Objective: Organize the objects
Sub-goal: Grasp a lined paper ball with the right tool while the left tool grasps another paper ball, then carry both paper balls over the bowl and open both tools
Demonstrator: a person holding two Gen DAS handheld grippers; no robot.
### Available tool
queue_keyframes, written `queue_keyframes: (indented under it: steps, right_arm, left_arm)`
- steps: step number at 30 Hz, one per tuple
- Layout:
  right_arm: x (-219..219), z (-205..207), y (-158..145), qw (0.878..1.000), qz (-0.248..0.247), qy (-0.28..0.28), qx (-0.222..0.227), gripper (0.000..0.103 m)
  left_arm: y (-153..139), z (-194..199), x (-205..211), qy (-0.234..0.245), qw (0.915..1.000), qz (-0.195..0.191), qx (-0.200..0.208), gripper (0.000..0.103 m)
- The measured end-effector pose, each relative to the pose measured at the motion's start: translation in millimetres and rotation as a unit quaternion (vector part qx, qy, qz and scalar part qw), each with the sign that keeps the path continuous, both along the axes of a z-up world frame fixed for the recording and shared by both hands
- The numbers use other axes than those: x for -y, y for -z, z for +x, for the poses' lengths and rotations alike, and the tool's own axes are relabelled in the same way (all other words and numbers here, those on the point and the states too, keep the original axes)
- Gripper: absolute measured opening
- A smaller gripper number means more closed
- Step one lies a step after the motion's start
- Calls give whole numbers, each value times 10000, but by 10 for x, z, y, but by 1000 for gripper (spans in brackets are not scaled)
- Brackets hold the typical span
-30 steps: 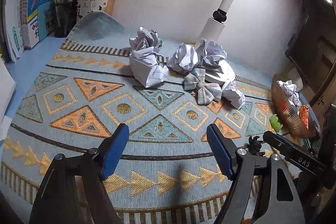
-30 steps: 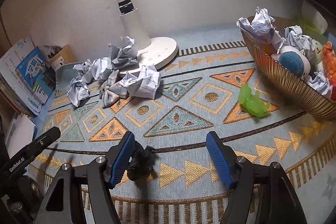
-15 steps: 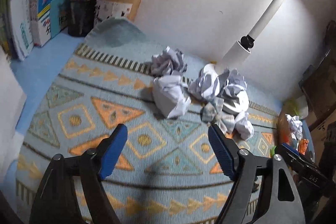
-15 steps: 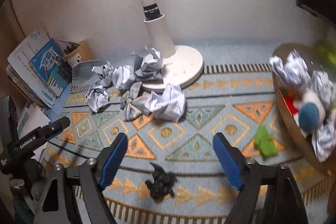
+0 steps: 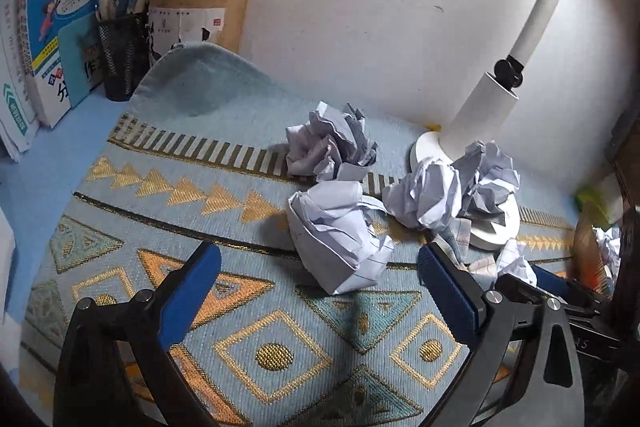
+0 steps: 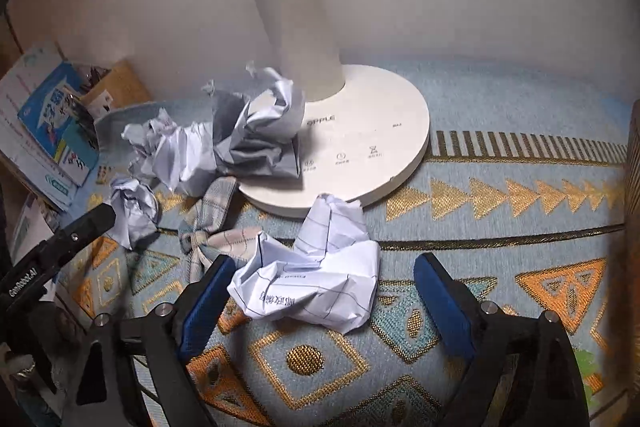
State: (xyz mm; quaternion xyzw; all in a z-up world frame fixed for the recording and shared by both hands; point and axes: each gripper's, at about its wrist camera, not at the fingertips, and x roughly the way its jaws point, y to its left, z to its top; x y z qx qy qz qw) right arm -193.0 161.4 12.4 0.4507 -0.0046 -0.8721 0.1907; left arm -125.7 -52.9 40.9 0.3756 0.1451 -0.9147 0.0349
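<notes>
Several crumpled paper balls lie on the patterned blue mat [image 5: 120, 211] around a white lamp base [image 6: 360, 131]. In the left wrist view, one paper ball [image 5: 340, 235] sits just ahead of my left gripper [image 5: 320, 291]. Its jaws are opening wide and nothing is between the pads. In the right wrist view, a lined paper ball [image 6: 312, 283] lies between the jaws of my right gripper [image 6: 326, 303], which are closing. The left pad is at the paper's edge and the right pad stands clear of it. A plaid bow [image 6: 212, 223] lies beside that ball.
More paper balls [image 5: 332, 143] [image 5: 424, 195] crowd the lamp base [image 5: 496, 227]. Pen holders [image 5: 120, 55] and books [image 5: 60, 27] stand at the back left by the wall. A woven basket [image 5: 588, 239] holding paper is at the right edge. The left gripper's black body [image 6: 60, 247] shows left.
Both grippers have moved in toward the paper heap by the lamp. The right gripper now straddles a paper ball, and the dark object and green toy have left its view. The left jaws stand wider.
</notes>
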Motion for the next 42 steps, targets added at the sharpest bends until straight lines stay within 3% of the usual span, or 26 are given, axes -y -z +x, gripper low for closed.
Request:
queue_keyframes:
  steps: [1,5,10,12,14,20,27,33,38,42]
  right_arm:
    - [27,31,-16,9999,-15,-99,-41,65]
    - [104,77,-40,9994,305,-37,-170,56]
    - [22,65,-96,9997,168,87,-165,55]
    - [-21,93,-147,9996,68,96,-260,55]
    - [-51,97,-149,9995,20,73,-303,55]
    - [-379,271,-359,9978,-373,222,-491,55]
    - [-804,697,-622,9959,-364,551,-623,55]
    - [-1308,936,-1142,9889,-140,1025,-1066,55]
    - [-2073,962,-1726,9628,22,2106,-1696,56]
    - [-2688,797,-1746,9436,-189,2938,-1514,56]
  left_arm:
    - [-19,16,-37,-54,9998,-159,-57,99]
    - [10,-67,-149,79,9992,-375,128,97]
    - [97,-194,-32,-61,9992,-14,401,74]
    - [118,-208,10,-14,9989,175,424,48]
    - [83,-174,8,-7,9994,160,318,43]
    - [-153,41,-160,168,9998,-45,64,43]
    - [-650,394,-932,994,9947,-44,-275,43]
    - [-1011,407,-1600,1923,9799,223,-485,43]
    - [-1343,37,-2252,2729,9591,322,-685,43]
    - [-1337,-314,-2796,3277,9422,340,-608,43]
